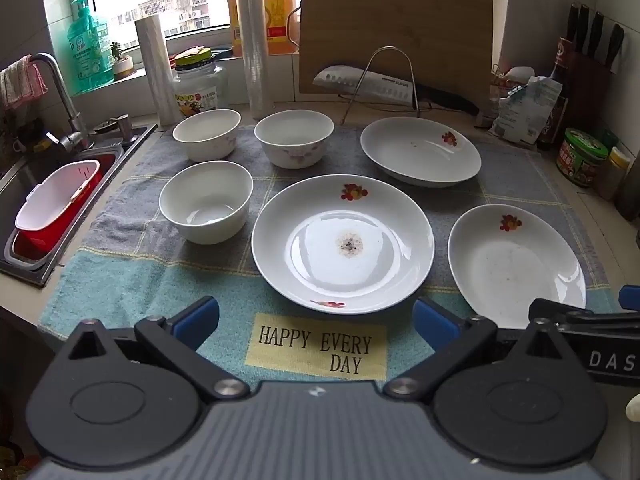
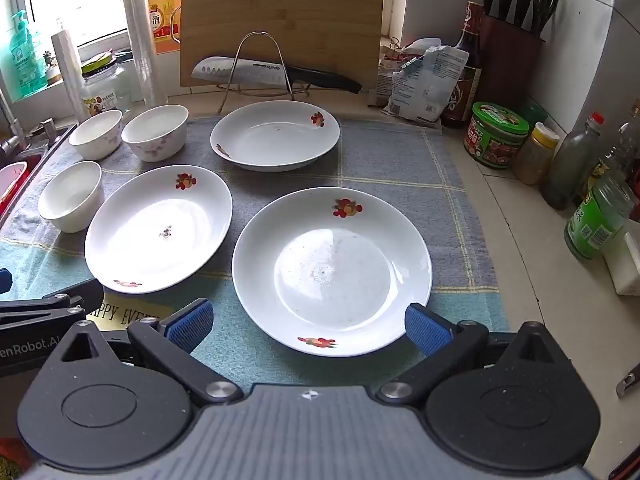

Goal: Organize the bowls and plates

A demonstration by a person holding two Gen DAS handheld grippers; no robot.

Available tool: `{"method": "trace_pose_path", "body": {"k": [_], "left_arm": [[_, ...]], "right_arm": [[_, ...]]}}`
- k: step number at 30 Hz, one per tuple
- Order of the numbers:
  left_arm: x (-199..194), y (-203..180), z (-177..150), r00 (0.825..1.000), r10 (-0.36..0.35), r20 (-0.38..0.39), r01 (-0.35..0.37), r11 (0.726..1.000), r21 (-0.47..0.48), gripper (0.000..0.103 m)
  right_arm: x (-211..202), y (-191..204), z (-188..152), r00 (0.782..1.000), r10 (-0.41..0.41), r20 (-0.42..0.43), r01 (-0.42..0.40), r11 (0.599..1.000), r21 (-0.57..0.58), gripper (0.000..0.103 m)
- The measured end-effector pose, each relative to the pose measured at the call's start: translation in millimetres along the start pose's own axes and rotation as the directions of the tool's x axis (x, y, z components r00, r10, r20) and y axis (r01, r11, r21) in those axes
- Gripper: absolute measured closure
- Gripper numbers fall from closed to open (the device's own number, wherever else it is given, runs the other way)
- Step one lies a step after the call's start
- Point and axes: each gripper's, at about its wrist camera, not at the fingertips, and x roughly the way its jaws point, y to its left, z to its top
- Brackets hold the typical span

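Three white plates with red flower prints lie on a checked towel: a middle plate (image 1: 343, 244) (image 2: 158, 229), a near right plate (image 1: 516, 266) (image 2: 332, 270) and a far plate (image 1: 420, 151) (image 2: 275, 135). Three white bowls stand left of them: a near bowl (image 1: 206, 201) (image 2: 71, 195) and two far bowls (image 1: 207, 134) (image 1: 294, 138), which also show in the right wrist view (image 2: 96, 133) (image 2: 155, 132). My left gripper (image 1: 316, 322) is open and empty, just before the middle plate. My right gripper (image 2: 308, 326) is open and empty, its fingers astride the near right plate's front rim.
A sink (image 1: 36, 200) with a red and white basin lies at the left. A cutting board (image 1: 396, 32), a knife on a wire rack (image 1: 380, 84), jars and rolls stand at the back. Bottles, jars (image 2: 496, 134) and a knife block (image 2: 512, 40) line the right side.
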Motion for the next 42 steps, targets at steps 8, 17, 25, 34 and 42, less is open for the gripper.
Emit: {"method": "trace_pose_path", "body": {"k": [8, 17, 25, 34, 42], "left_arm": [[0, 0, 0, 1.0, 0.0, 0.0, 0.0, 1.0, 0.0, 0.001], [0, 0, 0, 1.0, 0.0, 0.001, 0.0, 1.0, 0.0, 0.001], [1, 0, 1, 1.0, 0.001, 0.003, -0.001, 1.0, 0.002, 0.001], [-4, 3, 4, 1.0, 0.001, 0.006, -0.001, 1.0, 0.003, 0.001], [-9, 2, 5, 1.0, 0.0, 0.008, 0.0, 1.0, 0.003, 0.001]], "right_arm": [[0, 1, 0, 1.0, -0.006, 0.003, 0.006, 1.0, -0.002, 0.0], [0, 0, 0, 1.0, -0.005, 0.005, 0.006, 1.0, -0.002, 0.0], [-2, -2, 0, 1.0, -0.003, 0.008, 0.003, 1.0, -0.001, 0.0], [-3, -1, -1, 1.0, -0.002, 0.01, 0.002, 1.0, 0.0, 0.0], [-8, -4, -1, 1.0, 0.001, 0.015, -0.001, 1.0, -0.001, 0.0]]}}
